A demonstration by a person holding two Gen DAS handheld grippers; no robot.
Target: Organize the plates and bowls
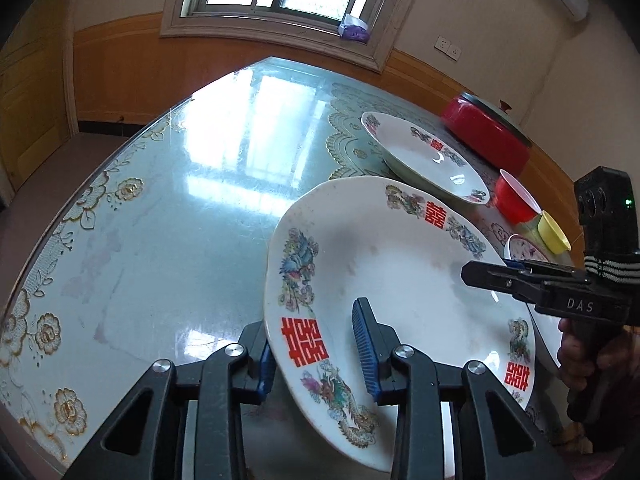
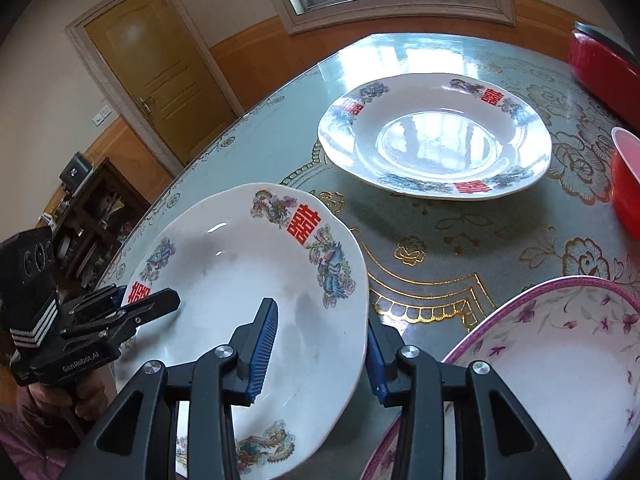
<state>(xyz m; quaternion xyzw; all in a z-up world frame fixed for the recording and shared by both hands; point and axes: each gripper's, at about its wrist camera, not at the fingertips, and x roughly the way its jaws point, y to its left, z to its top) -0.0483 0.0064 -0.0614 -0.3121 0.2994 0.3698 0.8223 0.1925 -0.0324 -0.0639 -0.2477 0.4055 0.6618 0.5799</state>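
Note:
A white plate [image 1: 400, 272] [image 2: 240, 280] with red characters and dragon prints hangs tilted just over the glass-topped table [image 1: 180, 220]. My left gripper [image 1: 316, 332] is shut on its near-left rim, one blue pad under the edge and one on the inner face. In the right wrist view that gripper [image 2: 148, 300] pinches the plate's left rim. My right gripper [image 2: 320, 316] is shut on the opposite rim and appears in the left wrist view [image 1: 492, 276] at the plate's right edge. A second matching plate [image 1: 416, 152] [image 2: 436, 136] lies flat farther back.
A pink-flowered plate [image 2: 560, 360] sits close by on the right, under my right gripper. A red bowl [image 1: 514, 200], a yellow bowl [image 1: 554, 232] and a lidded red pot [image 1: 488, 132] stand along the right side. The table's curved edge runs on the left.

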